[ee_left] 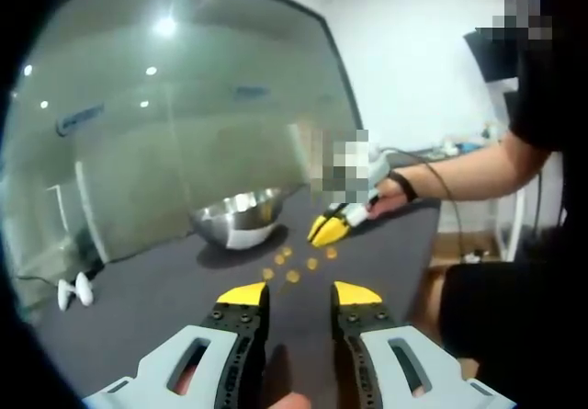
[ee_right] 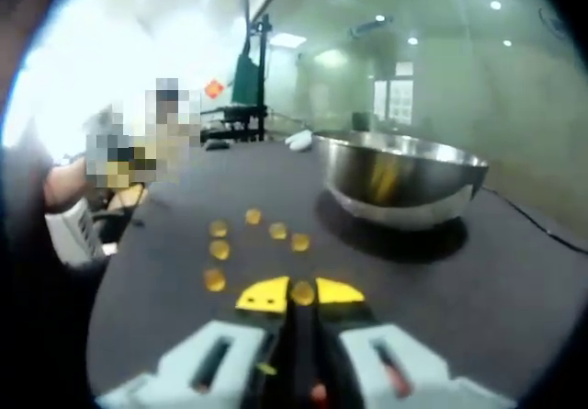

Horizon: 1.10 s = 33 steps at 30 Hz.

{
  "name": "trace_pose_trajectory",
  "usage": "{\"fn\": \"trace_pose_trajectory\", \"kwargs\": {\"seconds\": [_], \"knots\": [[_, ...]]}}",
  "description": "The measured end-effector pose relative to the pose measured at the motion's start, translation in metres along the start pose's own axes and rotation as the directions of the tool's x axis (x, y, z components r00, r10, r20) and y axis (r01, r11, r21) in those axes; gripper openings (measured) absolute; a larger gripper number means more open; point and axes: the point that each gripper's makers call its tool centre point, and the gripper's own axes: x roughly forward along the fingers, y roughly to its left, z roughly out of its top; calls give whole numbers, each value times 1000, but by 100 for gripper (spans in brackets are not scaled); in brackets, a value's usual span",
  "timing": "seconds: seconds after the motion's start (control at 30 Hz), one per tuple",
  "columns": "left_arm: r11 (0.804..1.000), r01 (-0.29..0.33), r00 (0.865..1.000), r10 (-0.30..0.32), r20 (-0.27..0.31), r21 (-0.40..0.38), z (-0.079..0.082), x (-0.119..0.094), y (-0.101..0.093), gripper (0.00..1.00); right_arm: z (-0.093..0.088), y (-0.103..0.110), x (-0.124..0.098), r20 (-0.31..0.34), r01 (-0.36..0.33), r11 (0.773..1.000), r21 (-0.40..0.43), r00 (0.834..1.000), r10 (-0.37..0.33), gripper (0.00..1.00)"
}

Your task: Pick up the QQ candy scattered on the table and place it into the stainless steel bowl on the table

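Right gripper [ee_right: 301, 293], lowered to the dark table [ee_right: 514, 280], jaws nearly together on a candy [ee_right: 302, 291]. Left gripper [ee_left: 299, 292] hovers, jaws apart, empty. Loose candies [ee_right: 220, 249] lie beside the steel bowl [ee_right: 402, 177].

Table [ee_right: 514, 280] is dark grey, almost black. The candies [ee_right: 219, 250] are orange-yellow, the bowl [ee_right: 400, 181] shiny silver. Both the left gripper [ee_left: 299, 294] and right gripper [ee_right: 300, 294] have yellow tips on light grey and black bodies.
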Motion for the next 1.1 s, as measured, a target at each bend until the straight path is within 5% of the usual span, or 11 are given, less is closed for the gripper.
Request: {"fn": "trace_pose_trajectory", "kwargs": {"seconds": [0.6, 1.1], "knots": [[1000, 0, 1000, 0, -3, 5, 0, -2, 1, 28, 2, 1, -3, 8, 11, 1000, -25, 1000, -11, 9], [1000, 17, 1000, -17, 18, 14, 9, 1, -3, 28, 51, -17, -25, 96, 41, 994, -100, 995, -31, 9]]}}
